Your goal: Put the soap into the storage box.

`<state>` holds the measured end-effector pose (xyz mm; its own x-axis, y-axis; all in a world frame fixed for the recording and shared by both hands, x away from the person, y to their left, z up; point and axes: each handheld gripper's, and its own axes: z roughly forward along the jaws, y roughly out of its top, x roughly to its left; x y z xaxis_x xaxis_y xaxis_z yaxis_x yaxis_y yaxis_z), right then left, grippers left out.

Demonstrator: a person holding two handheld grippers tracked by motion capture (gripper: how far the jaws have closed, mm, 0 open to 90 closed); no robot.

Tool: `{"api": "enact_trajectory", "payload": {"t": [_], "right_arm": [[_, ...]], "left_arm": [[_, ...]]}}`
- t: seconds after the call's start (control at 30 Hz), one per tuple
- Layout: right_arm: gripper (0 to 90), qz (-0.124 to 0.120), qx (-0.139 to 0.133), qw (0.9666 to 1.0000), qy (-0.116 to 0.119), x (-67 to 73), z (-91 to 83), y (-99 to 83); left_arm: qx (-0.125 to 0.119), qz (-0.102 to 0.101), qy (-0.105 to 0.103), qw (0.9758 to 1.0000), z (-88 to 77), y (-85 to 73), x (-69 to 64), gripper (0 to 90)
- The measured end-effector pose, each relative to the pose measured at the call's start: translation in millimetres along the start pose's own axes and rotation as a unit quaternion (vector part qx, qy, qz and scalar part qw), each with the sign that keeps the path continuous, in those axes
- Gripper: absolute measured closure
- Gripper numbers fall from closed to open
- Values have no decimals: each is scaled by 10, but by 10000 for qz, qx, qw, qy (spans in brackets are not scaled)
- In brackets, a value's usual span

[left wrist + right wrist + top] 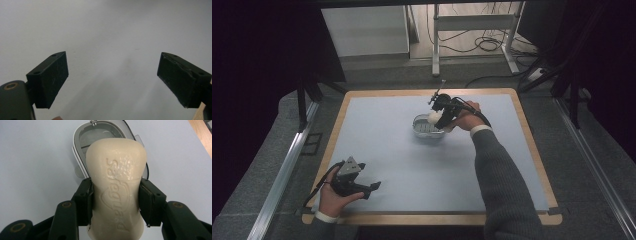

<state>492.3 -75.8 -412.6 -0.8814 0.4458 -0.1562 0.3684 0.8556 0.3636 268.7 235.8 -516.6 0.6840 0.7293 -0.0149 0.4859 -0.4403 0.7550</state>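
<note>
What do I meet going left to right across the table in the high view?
Left gripper → soap dish → soap, held in the right gripper over the dish → right hand.

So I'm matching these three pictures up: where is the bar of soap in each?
High view: the soap bar sits right of centre, in the right tool, over the soap dish.
Right gripper view: centre, clamped by both jaws.
Left gripper view: not in it.
Shared landmark: the soap dish, just behind the bar in both views.
</note>
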Motion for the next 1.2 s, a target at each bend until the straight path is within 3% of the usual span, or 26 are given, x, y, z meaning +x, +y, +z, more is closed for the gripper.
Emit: {"api": "enact_trajectory", "payload": {"t": [0.8,1.2], "right_arm": [[497,-350,81,9994,12,-1,202,222],[496,-724,293,9969,-5,12,473,300]], "left_arm": [[-15,3,-9,10000,-9,-1,5,105],[-76,-17,14,10000,-7,-6,7,106]]}}
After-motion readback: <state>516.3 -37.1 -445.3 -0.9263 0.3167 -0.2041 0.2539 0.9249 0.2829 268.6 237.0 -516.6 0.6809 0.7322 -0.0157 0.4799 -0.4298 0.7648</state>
